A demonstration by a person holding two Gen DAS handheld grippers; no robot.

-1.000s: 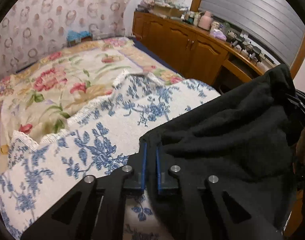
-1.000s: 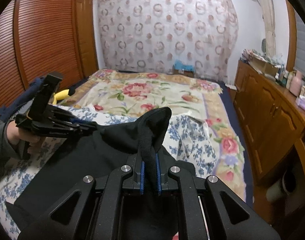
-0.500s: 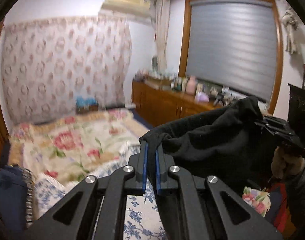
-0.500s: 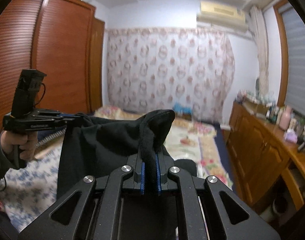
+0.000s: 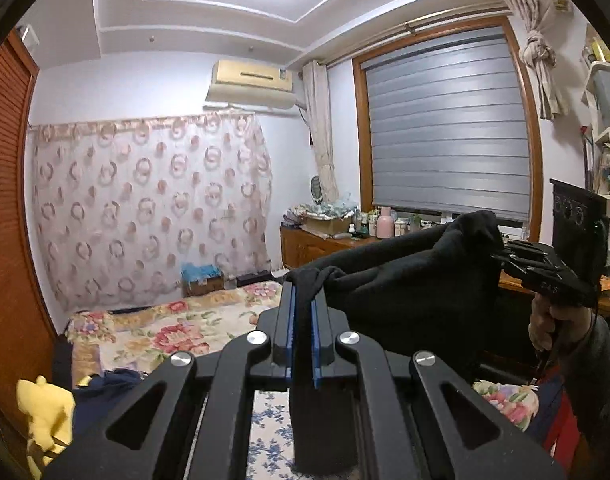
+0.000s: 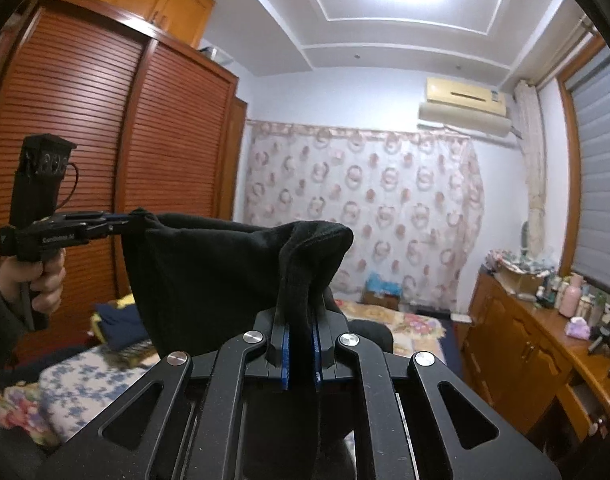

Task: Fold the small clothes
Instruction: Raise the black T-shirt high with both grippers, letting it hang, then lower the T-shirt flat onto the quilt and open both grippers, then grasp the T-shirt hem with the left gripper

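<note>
A black garment (image 5: 409,272) hangs in the air between both grippers, high above the bed. My left gripper (image 5: 301,300) is shut on one top corner of it; this gripper also shows in the right wrist view (image 6: 121,222). My right gripper (image 6: 299,320) is shut on the other top corner; it also shows in the left wrist view (image 5: 501,252). In the right wrist view the black garment (image 6: 209,280) hangs down as a wide sheet. Its lower part is hidden behind the gripper bodies.
The bed (image 5: 177,328) with a floral cover lies below, with a blue-flowered cloth (image 6: 85,380) on it. A yellow item (image 5: 45,408) and dark blue clothes (image 6: 117,320) lie at its left. A wooden cabinet (image 6: 525,344) stands at the right, a wardrobe (image 6: 97,176) at the left.
Both grippers have lifted the black garment well up off the bed, and both cameras now look level across the room toward the ceiling.
</note>
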